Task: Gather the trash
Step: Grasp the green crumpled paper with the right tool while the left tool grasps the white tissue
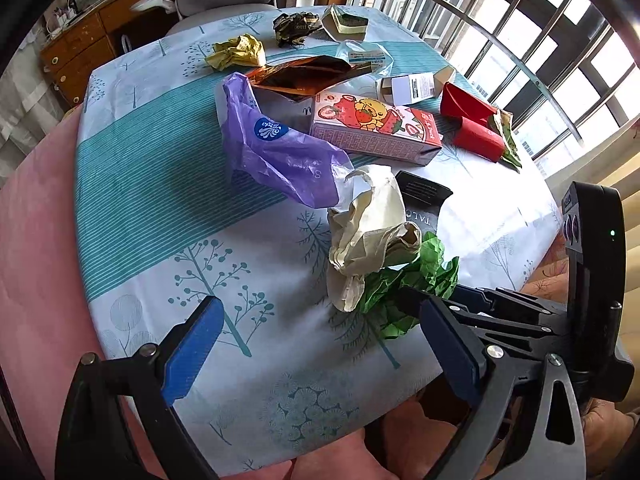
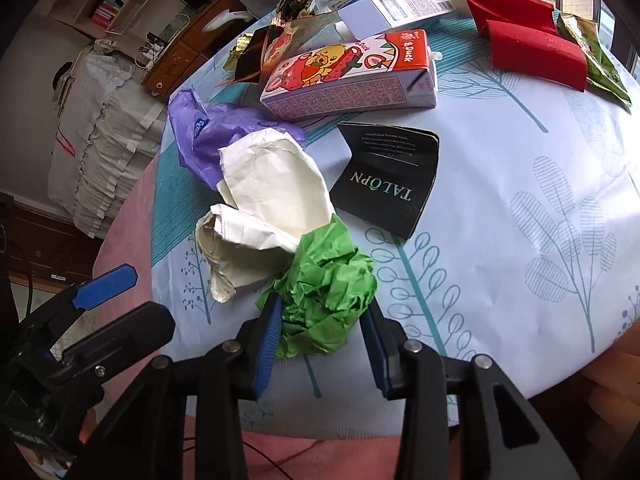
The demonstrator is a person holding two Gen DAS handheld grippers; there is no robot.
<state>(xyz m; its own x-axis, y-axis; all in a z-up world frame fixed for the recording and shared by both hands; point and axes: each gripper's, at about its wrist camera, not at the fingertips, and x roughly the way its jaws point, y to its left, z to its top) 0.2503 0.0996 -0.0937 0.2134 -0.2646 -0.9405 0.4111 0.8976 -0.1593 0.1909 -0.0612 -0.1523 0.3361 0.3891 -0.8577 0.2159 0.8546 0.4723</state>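
A crumpled green paper ball (image 2: 324, 280) lies near the table's front edge, and my right gripper (image 2: 322, 320) is shut on it, one blue pad against each side. A crumpled cream paper (image 2: 272, 192) leans on the ball's far left side. In the left wrist view my left gripper (image 1: 320, 344) is open, nothing between its pads, over bare tablecloth, in front of the cream paper (image 1: 368, 232) and the green ball (image 1: 424, 268). Its blue fingertip (image 2: 108, 284) shows at the left of the right wrist view.
Further back on the round table's tree-print cloth (image 1: 140, 160) lie a purple plastic bag (image 1: 272, 148), a strawberry drink carton (image 1: 376, 128), a black card (image 2: 388, 176), a red folded box (image 1: 472, 120), a yellow wad (image 1: 236, 52) and other wrappers. A window grille stands at the right.
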